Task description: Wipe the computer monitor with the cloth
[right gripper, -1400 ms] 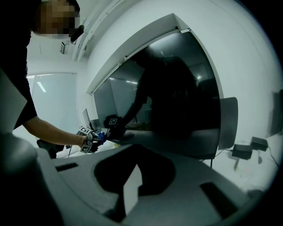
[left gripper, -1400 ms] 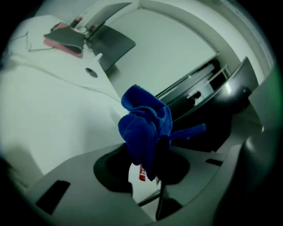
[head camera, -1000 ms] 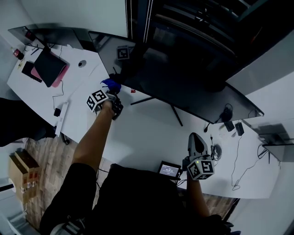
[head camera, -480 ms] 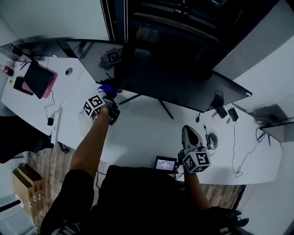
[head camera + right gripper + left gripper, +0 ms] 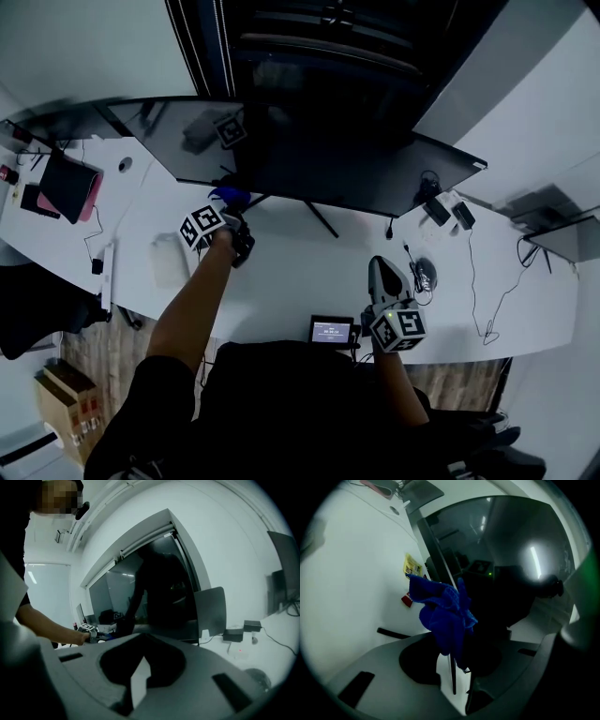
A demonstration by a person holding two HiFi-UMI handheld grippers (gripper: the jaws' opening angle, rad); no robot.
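Desk (image 5: pixel 281 277): monitor (image 5: pixel 319 169) long axis left-right; left gripper (image 5: pixel 454 667) clamps cloth (image 5: pixel 443 616).

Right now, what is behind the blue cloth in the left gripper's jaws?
The dark monitor stands right behind the cloth, with a yellow item on the desk beside it. Its lower edge there is covered.

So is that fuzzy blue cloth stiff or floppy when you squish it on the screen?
Probably floppy: the fuzzy blue cloth bunches in soft folds above the left gripper, whose jaws are shut on it. It looks light, since a small pinch holds it up. Pushed against the big dark monitor, it would likely squash flat.
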